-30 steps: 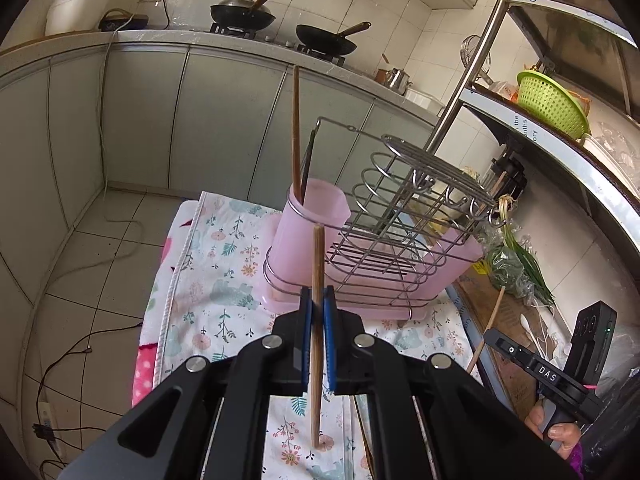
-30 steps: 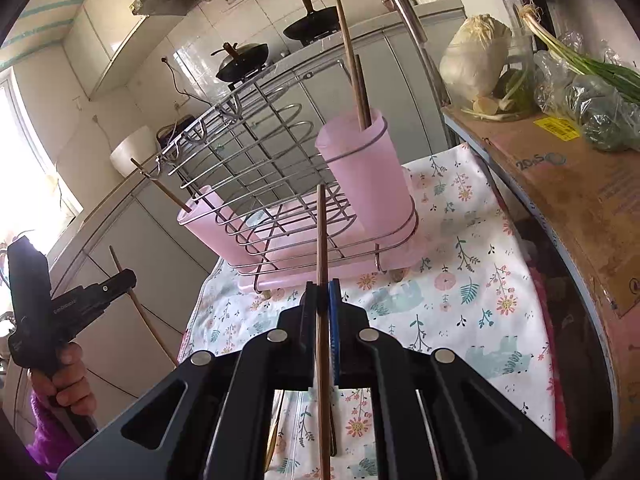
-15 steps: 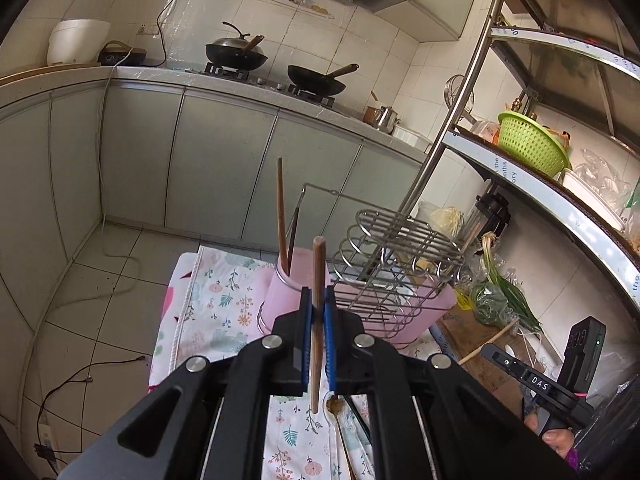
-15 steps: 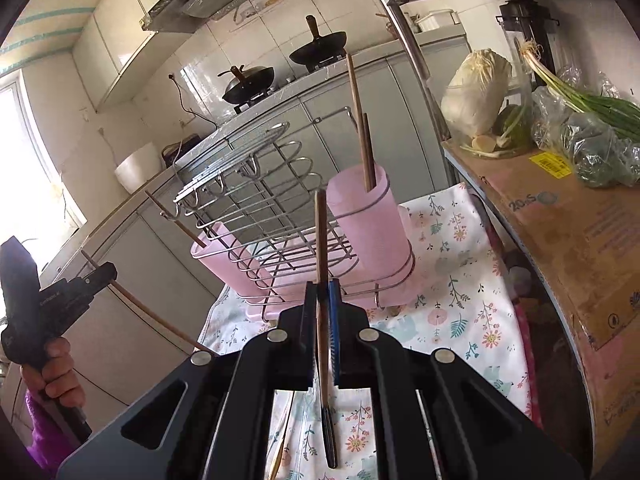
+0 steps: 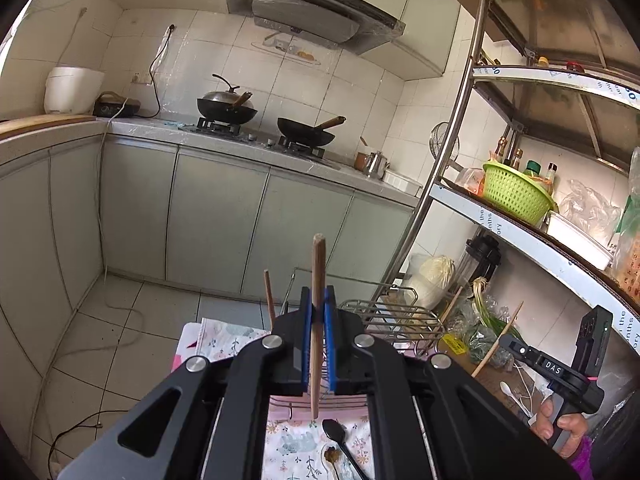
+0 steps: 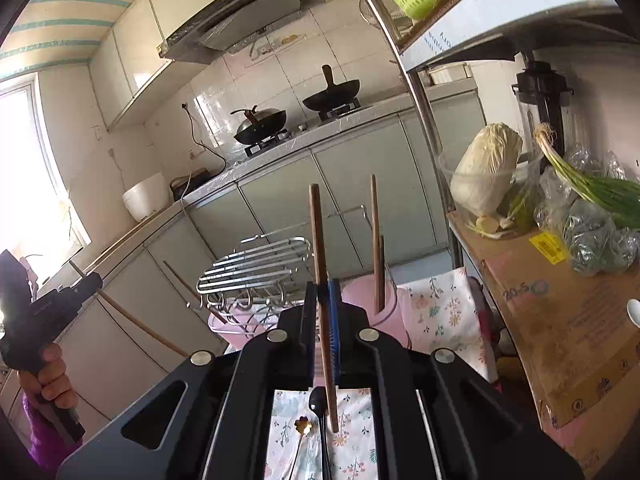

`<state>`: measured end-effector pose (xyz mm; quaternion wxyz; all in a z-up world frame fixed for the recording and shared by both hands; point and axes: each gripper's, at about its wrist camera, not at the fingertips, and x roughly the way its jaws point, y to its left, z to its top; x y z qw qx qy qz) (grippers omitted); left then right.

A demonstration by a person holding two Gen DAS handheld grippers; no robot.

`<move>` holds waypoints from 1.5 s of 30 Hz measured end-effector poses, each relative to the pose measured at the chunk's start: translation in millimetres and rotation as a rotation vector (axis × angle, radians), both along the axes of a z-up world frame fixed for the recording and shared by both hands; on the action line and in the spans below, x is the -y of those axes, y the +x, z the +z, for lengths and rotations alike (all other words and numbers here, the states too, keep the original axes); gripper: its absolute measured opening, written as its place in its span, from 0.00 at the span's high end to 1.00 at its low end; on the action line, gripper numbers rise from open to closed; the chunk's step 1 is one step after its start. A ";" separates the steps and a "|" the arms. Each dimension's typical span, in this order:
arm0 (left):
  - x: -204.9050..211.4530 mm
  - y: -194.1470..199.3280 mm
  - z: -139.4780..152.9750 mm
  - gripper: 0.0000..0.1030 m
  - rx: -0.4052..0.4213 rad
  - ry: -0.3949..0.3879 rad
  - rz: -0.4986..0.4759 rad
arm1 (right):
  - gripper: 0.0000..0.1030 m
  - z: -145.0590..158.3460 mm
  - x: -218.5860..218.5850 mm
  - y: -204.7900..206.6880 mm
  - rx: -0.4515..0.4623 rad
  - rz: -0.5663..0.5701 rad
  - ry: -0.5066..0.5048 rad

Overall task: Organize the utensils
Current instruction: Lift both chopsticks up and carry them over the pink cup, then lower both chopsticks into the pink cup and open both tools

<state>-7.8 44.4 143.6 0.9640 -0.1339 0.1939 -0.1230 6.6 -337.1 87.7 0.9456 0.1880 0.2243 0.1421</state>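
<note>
My left gripper [image 5: 316, 316] is shut on a wooden chopstick [image 5: 318, 268], held upright above the table. My right gripper [image 6: 324, 300] is shut on a darker wooden chopstick [image 6: 316, 236], also upright. The wire utensil rack [image 6: 256, 268] with its pink holder cup [image 6: 380, 312] stands beyond both grippers; the cup holds two chopsticks [image 6: 375, 240]. In the left wrist view the rack [image 5: 396, 316] is mostly hidden behind my fingers, with one chopstick [image 5: 269, 296] sticking up. A black spoon [image 5: 336, 432] and a small gold spoon [image 6: 302, 428] lie on the floral cloth [image 6: 436, 312].
A cardboard box [image 6: 560, 320] with cabbage [image 6: 488, 168] and green onions [image 6: 592, 188] stands right of the cloth. A metal shelf post [image 5: 440, 176] rises behind the rack, with a green basket [image 5: 516, 196] on a shelf. Kitchen counter with woks [image 5: 228, 110] is far behind.
Both grippers have lifted and tilted upward with their chopsticks; the rack and cup now sit lower and farther in both views.
</note>
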 end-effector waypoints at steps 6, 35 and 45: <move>3.9 11.5 21.1 0.95 0.019 -0.003 0.003 | 0.94 32.8 8.5 15.8 0.041 -0.030 -0.018; 14.2 97.3 9.9 0.95 -0.009 0.067 0.108 | 0.94 70.8 -1.9 66.8 0.160 -0.095 -0.184; 24.9 120.0 -32.3 0.95 -0.112 0.095 0.085 | 0.94 26.6 3.6 86.4 0.029 -0.071 -0.142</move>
